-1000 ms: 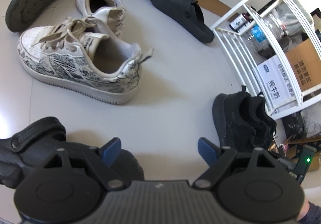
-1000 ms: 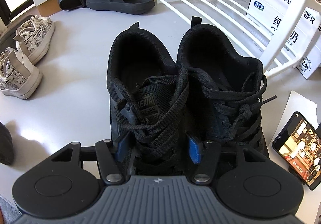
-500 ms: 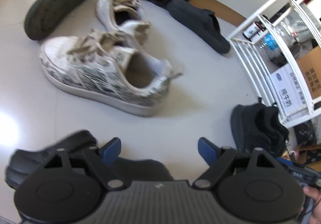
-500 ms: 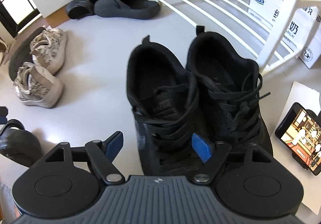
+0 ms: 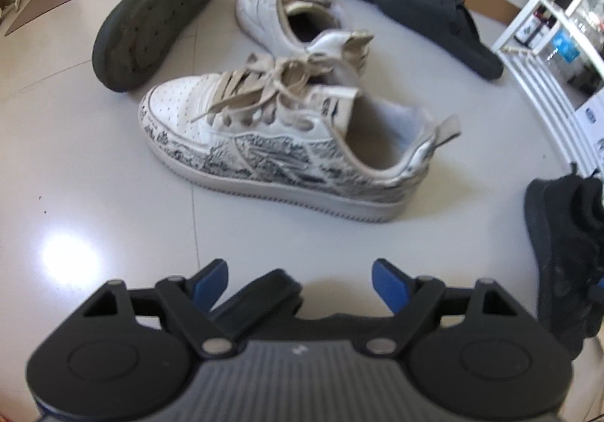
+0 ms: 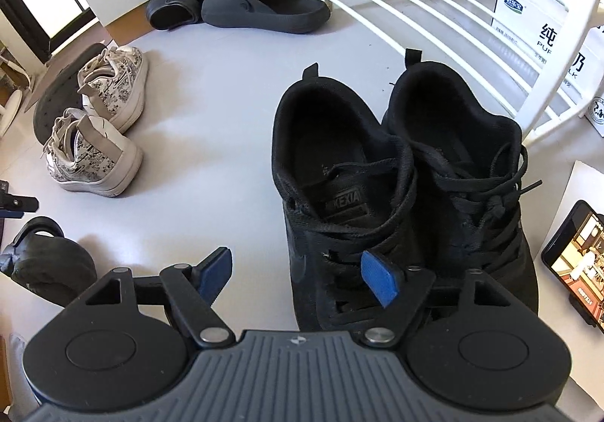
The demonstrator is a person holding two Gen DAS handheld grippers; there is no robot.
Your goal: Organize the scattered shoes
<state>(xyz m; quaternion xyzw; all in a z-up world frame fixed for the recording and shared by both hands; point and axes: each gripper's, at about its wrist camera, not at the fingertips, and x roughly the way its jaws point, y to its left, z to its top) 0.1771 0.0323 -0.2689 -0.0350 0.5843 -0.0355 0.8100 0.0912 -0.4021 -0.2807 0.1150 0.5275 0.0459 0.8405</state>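
Now your right hand-held gripper (image 6: 296,276) sits open, empty, beside the paired black sneakers (image 6: 400,195) (heels to rack); left hand-held gripper (image 5: 300,280), open, faces the printed sneaker (image 5: 287,150).

Black lace-up sneakers (image 6: 407,187): pair upright, side by side, touching, heels toward the rack. White printed sneakers (image 5: 287,142): two upright, near each other, not aligned. Dark clogs (image 6: 241,2): two by the wall, overlapping. Another dark clog (image 5: 151,21): sole up.
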